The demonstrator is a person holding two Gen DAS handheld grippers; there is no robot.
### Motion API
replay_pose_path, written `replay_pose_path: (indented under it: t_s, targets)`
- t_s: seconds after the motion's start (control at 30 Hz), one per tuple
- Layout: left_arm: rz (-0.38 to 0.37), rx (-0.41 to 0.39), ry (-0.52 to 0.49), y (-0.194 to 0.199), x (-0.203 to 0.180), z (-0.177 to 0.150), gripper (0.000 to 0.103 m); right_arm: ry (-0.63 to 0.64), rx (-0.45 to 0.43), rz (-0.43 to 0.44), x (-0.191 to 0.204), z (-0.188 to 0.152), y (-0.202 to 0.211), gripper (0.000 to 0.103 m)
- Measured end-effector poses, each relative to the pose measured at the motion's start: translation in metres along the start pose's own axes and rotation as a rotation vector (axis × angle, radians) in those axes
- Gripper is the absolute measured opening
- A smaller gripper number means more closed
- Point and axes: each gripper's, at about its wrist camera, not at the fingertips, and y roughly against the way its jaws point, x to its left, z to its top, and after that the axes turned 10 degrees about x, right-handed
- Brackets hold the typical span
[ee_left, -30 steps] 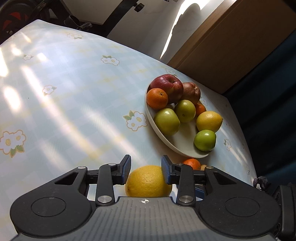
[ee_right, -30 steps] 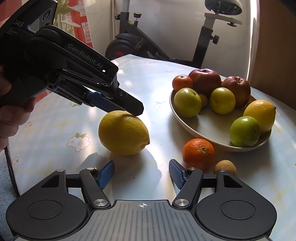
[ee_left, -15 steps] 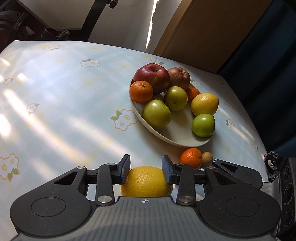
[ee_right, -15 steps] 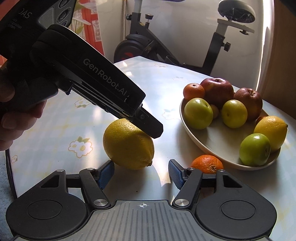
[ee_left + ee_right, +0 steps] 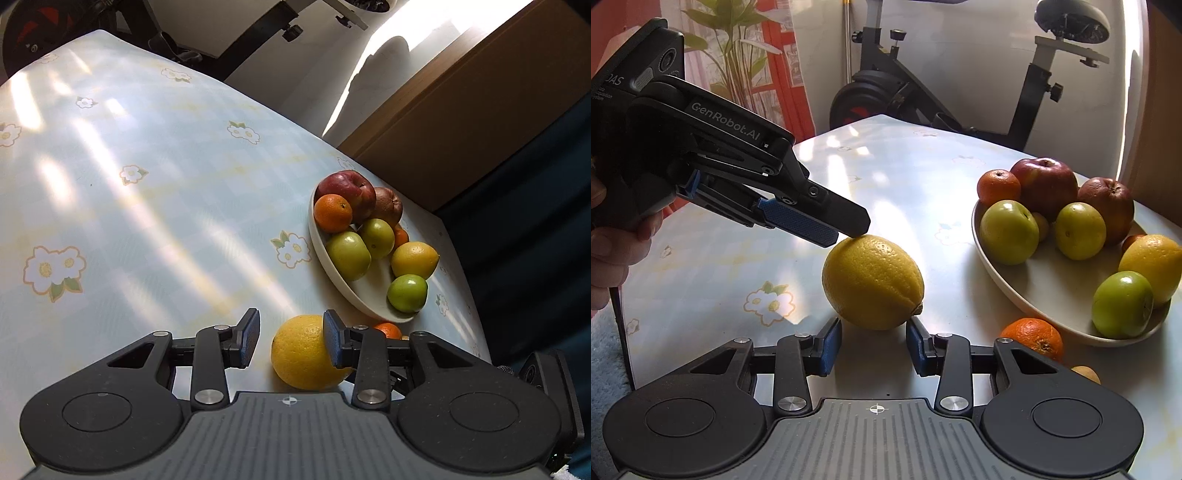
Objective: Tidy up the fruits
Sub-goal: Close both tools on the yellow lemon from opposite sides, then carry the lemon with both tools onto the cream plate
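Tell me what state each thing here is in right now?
Left gripper: open, fingers either side of the lemon.
Right gripper: open, lemon just ahead.
Big lemon: on the table, ungripped.
Bowl: upright, holding fruit.
Loose tangerine: on the table beside the bowl.

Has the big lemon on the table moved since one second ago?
Yes. In the right wrist view the lemon has shifted right, toward the bowl; the flower print left of it is now clear of it.

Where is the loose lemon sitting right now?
The loose lemon sits on the table, left of the bowl, centred in the right wrist view between both hand-held grippers.
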Motion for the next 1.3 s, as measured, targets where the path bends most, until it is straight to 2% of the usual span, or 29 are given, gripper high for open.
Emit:
replay_pose_path:
  t_s: [0.1, 0.27, 0.67, 0.83, 1.3]
  targets:
    - [-0.045, 0.004, 0.027, -0.002, 0.005, -0.002, 0.039, 0.005, 0.001, -0.014, 0.000, 0.000, 0.001, 0.037]
    - [-0.064, 0.011, 0.010, -0.004, 0.001, -0.004, 0.039, 0.017, -0.018, -0.046, -0.003, 0.000, 0.005, 0.048]
    - [-0.084, 0.006, 0.016, -0.010, 0.003, -0.004, 0.039, 0.036, -0.065, -0.030, -0.004, 0.003, 0.004, 0.048]
    - [-0.077, 0.015, 0.011, -0.011, 0.001, -0.002, 0.039, -0.002, -0.086, -0.017, -0.006, -0.001, 0.009, 0.047]
    - [-0.095, 0.014, -0.076, -0.021, -0.049, 0.019, 0.039, -0.081, -0.195, -0.081, -0.040, -0.006, 0.047, 0.046]
